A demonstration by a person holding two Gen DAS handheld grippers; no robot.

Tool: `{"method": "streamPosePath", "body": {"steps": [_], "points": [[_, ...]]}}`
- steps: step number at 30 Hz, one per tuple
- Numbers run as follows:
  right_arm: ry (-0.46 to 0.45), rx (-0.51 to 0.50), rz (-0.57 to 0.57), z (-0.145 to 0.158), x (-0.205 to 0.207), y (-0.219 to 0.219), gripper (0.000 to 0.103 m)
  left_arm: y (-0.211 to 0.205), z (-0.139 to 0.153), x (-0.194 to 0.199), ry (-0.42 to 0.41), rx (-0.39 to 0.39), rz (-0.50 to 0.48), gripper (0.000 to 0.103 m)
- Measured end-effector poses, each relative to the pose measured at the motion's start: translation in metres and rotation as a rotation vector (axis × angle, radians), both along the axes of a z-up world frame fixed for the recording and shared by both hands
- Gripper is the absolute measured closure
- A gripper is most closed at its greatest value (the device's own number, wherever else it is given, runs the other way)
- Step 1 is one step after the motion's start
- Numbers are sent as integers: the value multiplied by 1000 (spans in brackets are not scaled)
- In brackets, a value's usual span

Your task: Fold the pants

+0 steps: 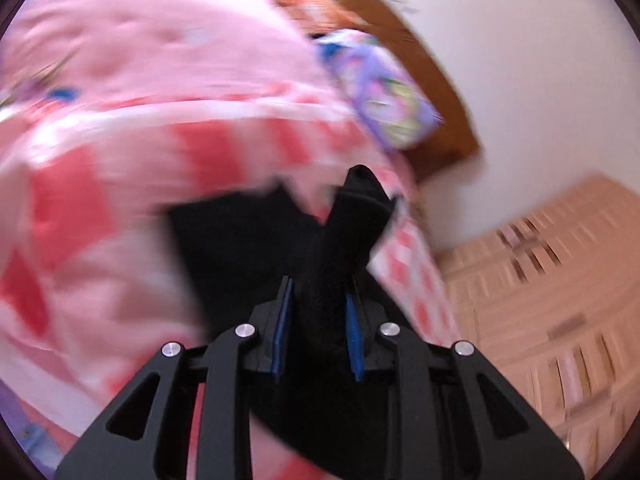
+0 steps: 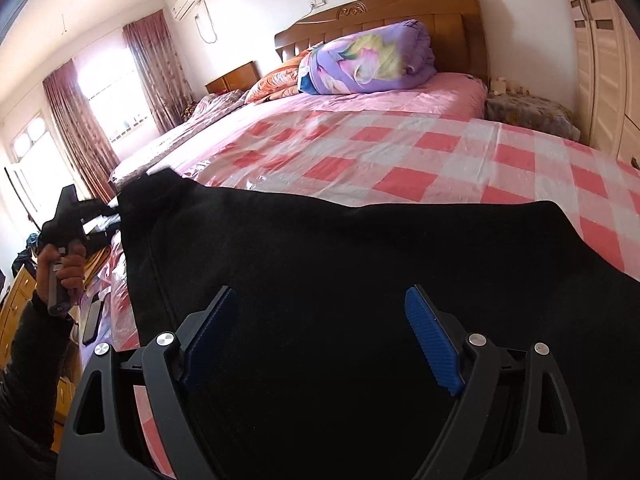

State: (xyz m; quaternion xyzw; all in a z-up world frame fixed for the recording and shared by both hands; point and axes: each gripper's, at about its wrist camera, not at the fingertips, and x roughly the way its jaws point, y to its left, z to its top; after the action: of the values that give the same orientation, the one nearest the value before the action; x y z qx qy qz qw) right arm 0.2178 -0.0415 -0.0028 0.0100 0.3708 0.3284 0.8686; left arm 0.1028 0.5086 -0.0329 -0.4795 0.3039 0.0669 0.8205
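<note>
The black pants (image 2: 360, 280) lie spread over the pink-and-white checked sheet (image 2: 400, 152) on the bed. The left gripper (image 1: 318, 316) is clenched on a bunched fold of them, its blue pads (image 1: 354, 332) pressing the cloth from both sides, and this view is blurred. The right gripper (image 2: 320, 332) hangs over the pants with its jaws spread wide, gripping nothing. A folded purple quilt (image 2: 368, 60) rests against the wooden headboard (image 2: 452, 12)

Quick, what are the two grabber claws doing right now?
Left gripper: shut on the black fabric pants.
Right gripper: open, holding nothing, with the pants below it.
</note>
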Motion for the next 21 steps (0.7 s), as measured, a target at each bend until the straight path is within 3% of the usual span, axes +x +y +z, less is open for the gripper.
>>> {"method": "streamPosePath", "body": {"steps": [2, 4, 8, 10, 14, 17, 18, 21], "points": [[-3, 0, -5, 0, -1, -1, 19, 12, -11, -9, 12, -62, 22, 54], [-5, -19, -13, 2, -3, 1, 19, 16, -14, -25, -41, -120, 55, 41], [-102, -125, 86, 15, -34, 23, 19, -4, 5, -39, -65, -11, 37, 41], [-164, -171, 196, 19, -58, 41, 19, -26, 14, -36, -49, 76, -23, 42], [-187, -244, 358, 6, -90, 71, 23, -56, 12, -21, 30, 210, -98, 43], [-178, -308, 406, -11, -99, 83, 32, -63, 0, -9, 66, 206, -103, 59], [-164, -321, 411, -16, -100, 84, 33, -64, -2, -8, 74, 214, -100, 71], [-145, -328, 425, -24, -105, 84, 35, -69, -4, -10, 87, 260, -95, 86]]}}
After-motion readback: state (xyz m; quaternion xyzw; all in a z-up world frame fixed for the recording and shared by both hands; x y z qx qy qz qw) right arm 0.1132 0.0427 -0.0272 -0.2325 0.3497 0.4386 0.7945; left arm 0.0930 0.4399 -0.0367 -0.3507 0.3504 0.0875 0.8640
